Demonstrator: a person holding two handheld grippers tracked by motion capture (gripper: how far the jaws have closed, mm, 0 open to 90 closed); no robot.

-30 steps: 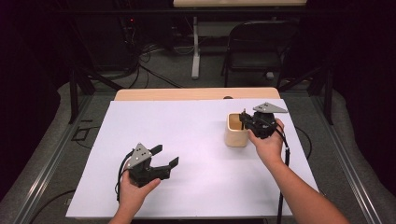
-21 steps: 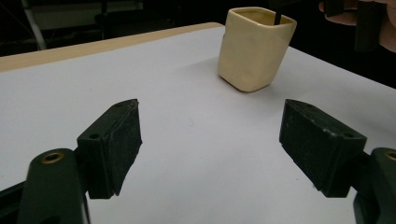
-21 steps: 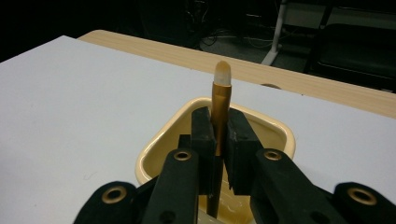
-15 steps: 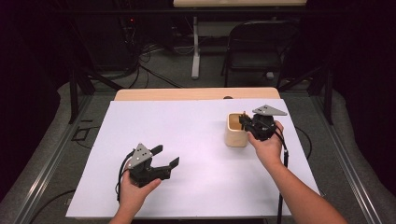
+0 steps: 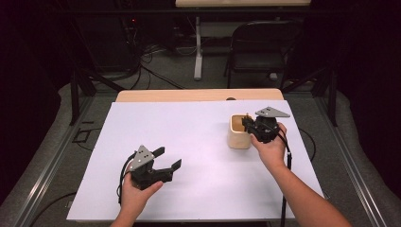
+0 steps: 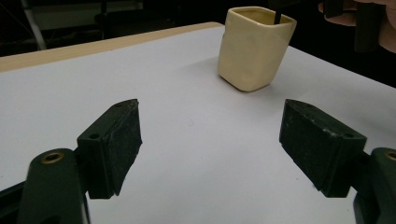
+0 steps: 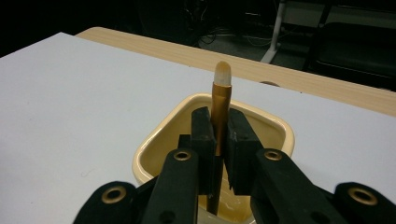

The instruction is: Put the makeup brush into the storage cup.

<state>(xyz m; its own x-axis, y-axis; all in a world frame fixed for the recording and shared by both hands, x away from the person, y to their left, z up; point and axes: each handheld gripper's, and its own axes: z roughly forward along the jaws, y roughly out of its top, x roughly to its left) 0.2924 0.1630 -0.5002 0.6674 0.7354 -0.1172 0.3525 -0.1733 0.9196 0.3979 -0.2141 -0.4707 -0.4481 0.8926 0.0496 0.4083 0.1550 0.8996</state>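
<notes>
A white sheet is covering a wooden table in a dark room, with a folding chair and loose cables standing on the floor beyond the far edge.

High view: the left gripper is resting near the near-left part of the sheet, jaws spread and holding nothing, well apart from the work. The right gripper is hovering at the rim of a cream cup standing on the right half of the sheet.

Left gripper view: both pads are standing wide with bare sheet between them; the cup is sitting upright farther off, a dark stem showing above its rim.

Right gripper view: the jaws are clamping a slim gold-handled brush, pale tip up, its lower end reaching down inside the cup.

Assessment: the brush is apparently being stood in or drawn from the cup; which cannot be told. Either way, the stem should be travelling straight and vertical, clear of the rim, so the light cup is not tipping. The idle left gripper could be steadying the cup wall.
</notes>
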